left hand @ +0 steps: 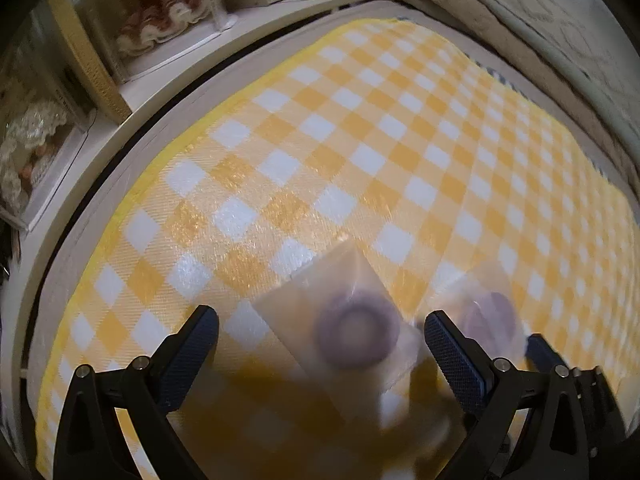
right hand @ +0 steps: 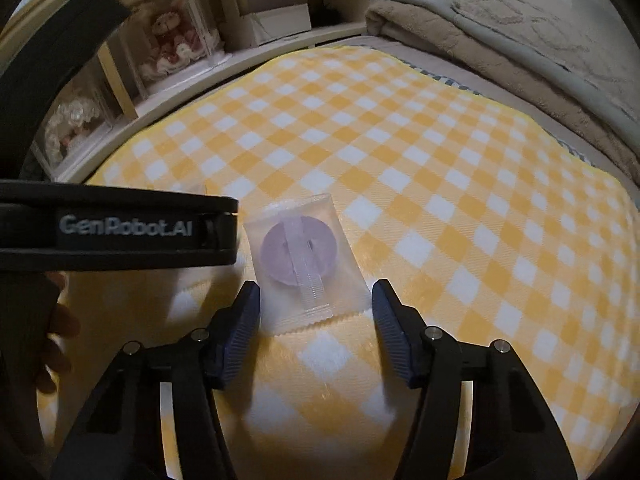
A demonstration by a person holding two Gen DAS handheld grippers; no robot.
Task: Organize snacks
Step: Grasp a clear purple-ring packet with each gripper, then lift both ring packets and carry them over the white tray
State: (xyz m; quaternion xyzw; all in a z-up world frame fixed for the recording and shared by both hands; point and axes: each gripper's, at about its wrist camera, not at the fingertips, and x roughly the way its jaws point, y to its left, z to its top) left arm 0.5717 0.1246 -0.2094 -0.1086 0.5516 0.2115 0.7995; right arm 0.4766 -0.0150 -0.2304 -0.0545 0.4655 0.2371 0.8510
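Note:
A clear packet with a round purple snack (right hand: 298,252) lies flat on the yellow-and-white checked cloth (right hand: 440,168). My right gripper (right hand: 316,290) straddles its near end, one pad at each side edge, and the wrapper is not crumpled. In the left wrist view a second, blurred packet with a purple ring-shaped snack (left hand: 356,332) lies on the cloth between the wide-apart fingers of my left gripper (left hand: 322,320), which is open and clear of it. The right gripper's packet (left hand: 492,316) shows to the right of it.
The left gripper's black body (right hand: 120,228) and the person's hand (right hand: 52,340) fill the left of the right wrist view. A low white shelf with clear doll cases (right hand: 172,44) runs along the cloth's far-left edge. Folded blankets (right hand: 500,28) lie at the far right.

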